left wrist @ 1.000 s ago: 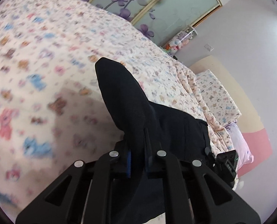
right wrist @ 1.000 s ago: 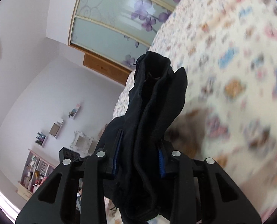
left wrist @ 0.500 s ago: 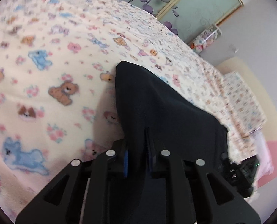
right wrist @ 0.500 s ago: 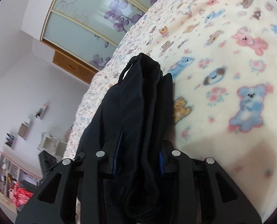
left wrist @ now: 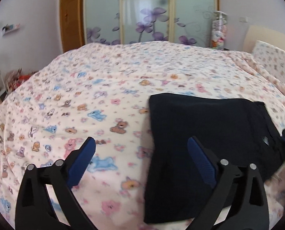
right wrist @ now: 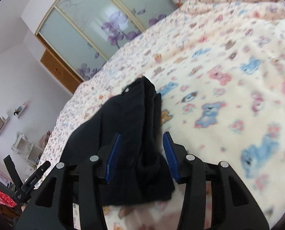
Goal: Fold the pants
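left tongs (left wrist: 140,151): jaws wide and opening, nothing pinched; bare bedspread shows between the blue pads, and the right-hand pad overlaps the pants' near-left edge.
right tongs (right wrist: 142,153): jaws partway apart and opening; a thick bunched end of the pants sits between the pads, but gaps show on both sides, so no squeeze that I can see.
pants (left wrist: 209,134): black, folded into a flat block lying on the bed, ahead and right of the left tongs; from the right tongs the stacked layers run straight ahead and off to the left.
why placed so: judging by the squared edges and layered end, the fold looks laid down and both tongs are letting go so the stack stays flat instead of lifting with them.
bed (left wrist: 104,88): cream bedspread with bear print carries everything; soft, so the stack may sag or shift when nudged.
surroundings: frosted wardrobe doors (left wrist: 148,13) with purple flowers beyond the bed's far edge; a clear column of soft toys (left wrist: 218,30) to their right; wall shelves (right wrist: 10,115) left of the right tongs.
in the way: nothing on the bedspread around the pants. Only snag risk, my guess, is cloth catching a right pad on withdrawal.
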